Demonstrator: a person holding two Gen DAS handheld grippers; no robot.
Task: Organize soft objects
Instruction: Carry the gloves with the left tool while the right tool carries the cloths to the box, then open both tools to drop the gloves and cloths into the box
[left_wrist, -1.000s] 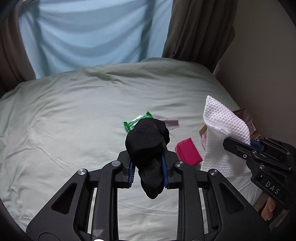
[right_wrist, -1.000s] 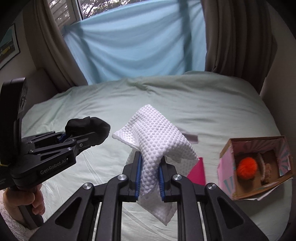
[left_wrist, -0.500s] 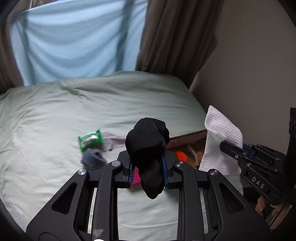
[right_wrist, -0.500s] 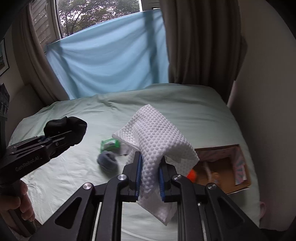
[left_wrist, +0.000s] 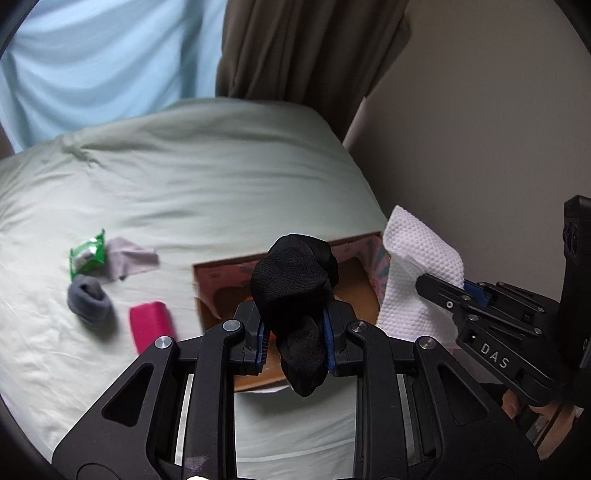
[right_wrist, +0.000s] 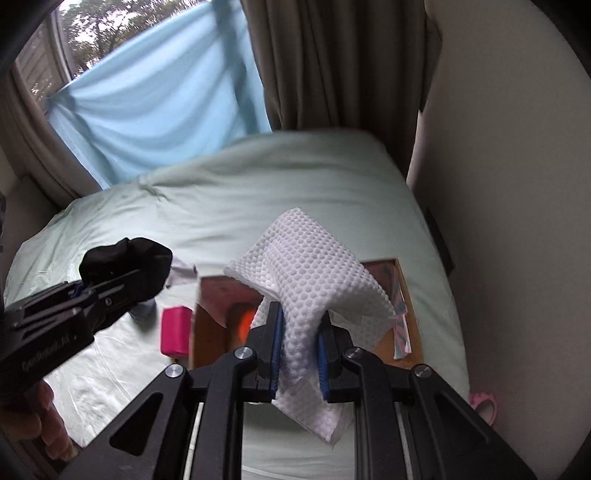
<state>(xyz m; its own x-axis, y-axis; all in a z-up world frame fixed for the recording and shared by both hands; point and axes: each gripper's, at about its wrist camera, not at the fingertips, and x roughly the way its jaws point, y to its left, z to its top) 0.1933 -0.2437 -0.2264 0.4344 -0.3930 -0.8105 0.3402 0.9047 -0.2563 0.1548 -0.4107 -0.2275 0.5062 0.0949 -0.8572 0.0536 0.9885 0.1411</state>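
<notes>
Both grippers now over cardboard box (left_wrist: 280, 258), left jaws clamping black sock (left_wrist: 295, 280), right jaws clamping white cloth (right_wrist: 314, 291)

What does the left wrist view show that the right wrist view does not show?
Only the left wrist view shows the green packet and the pale lilac cloth lying on the bed.

Only the right wrist view shows the window with trees, a pink object beside the bed, and something orange inside the box.

Both show the black sock held by the left gripper, the white cloth held by the right gripper, the cardboard box and the pink item.
</notes>
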